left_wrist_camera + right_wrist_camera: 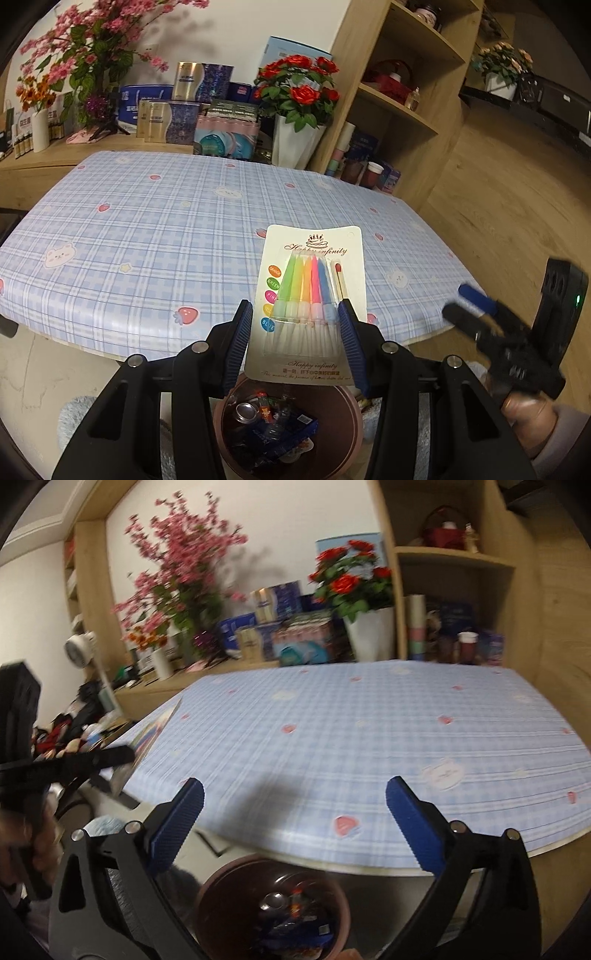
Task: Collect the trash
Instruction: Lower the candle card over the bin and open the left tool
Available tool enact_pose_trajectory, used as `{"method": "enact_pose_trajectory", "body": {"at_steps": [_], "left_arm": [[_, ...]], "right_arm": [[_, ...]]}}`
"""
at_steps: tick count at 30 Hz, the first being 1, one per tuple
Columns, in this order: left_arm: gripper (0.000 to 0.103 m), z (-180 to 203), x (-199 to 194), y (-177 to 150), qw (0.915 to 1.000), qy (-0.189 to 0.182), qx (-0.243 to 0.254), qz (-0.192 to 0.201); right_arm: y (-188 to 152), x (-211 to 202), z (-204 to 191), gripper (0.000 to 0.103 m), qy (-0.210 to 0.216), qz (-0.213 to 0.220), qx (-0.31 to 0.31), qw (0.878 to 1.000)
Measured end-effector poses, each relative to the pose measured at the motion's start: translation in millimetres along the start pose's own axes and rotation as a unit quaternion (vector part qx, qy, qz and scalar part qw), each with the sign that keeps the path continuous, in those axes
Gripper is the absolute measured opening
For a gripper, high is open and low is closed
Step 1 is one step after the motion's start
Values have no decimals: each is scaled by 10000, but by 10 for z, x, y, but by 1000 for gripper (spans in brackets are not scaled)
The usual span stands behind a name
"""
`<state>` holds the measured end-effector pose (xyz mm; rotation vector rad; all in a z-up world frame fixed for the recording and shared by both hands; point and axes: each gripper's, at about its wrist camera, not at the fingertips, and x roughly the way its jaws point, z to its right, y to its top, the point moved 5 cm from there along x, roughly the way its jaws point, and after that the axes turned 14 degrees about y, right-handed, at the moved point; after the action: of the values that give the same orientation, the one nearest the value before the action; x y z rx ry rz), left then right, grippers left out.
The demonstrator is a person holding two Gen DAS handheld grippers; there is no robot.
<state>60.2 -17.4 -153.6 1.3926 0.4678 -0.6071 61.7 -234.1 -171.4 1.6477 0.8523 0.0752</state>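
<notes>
Candle pack (308,302) clamped by its edges in our left gripper (295,332), held over the bin (343,417) below the table (147,229) edge. Right gripper (295,823) spread wide, empty. We judge the stiff card could catch the rim and tip outside if let go off-centre

one candle pack (308,302) holding five candles, one bin (347,417), two grippers.

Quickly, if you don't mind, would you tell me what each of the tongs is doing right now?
Left tongs: shut on the cream card pack of coloured birthday candles, above the brown round trash bin.
Right tongs: open, holding nothing.
</notes>
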Motion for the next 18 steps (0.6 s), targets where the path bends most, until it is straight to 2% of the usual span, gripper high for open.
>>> {"method": "enact_pose_trajectory", "body": {"at_steps": [4,8,16,18], "left_arm": [[47,87,39,-87,9998,-76,134,-92],[47,162,92,-211,9991,-193,260,-264],[48,233,164,-349,9974,-414,239,-541],[56,247,179,-363,9966,-503,202,-619]], "right_arm": [[16,-58,129,97,-371,101,24,9993],[-15,-59,198,97,-179,77,175,9997],[-70,-16,164,97,-177,-76,63,9998],[-85,-6,147,97,-125,-110,54,9998]]}}
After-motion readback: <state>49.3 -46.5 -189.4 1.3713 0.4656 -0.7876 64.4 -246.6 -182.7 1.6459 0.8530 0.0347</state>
